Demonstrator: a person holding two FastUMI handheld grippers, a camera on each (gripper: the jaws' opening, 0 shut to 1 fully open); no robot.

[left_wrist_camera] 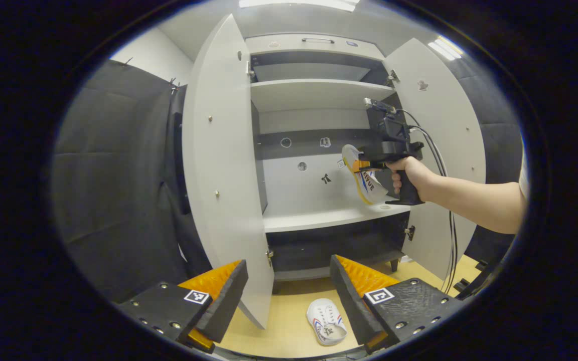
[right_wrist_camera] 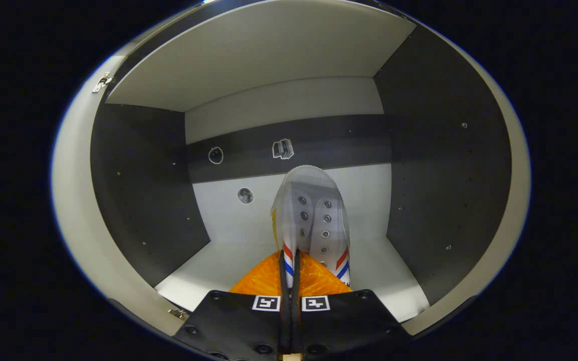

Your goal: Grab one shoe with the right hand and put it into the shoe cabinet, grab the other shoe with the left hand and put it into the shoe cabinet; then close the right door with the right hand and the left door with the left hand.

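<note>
Both doors of the shoe cabinet (left_wrist_camera: 314, 95) are swung wide open in the booth.

One shoe (right_wrist_camera: 311, 220) is clamped at its side edge between the closed fingers of the right gripper (right_wrist_camera: 289, 281) and is held inside a cabinet compartment, above its shelf (left_wrist_camera: 319, 218). The other shoe (left_wrist_camera: 326, 321) is left lying on the floor (left_wrist_camera: 289, 321) before the cabinet, between the spread fingers of the left gripper (left_wrist_camera: 289, 296).

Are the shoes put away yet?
Not yet. The right gripper is shut on the first shoe, holding it above the cabinet shelf. The second shoe lies on the floor by the open left gripper. Both doors are open.
</note>
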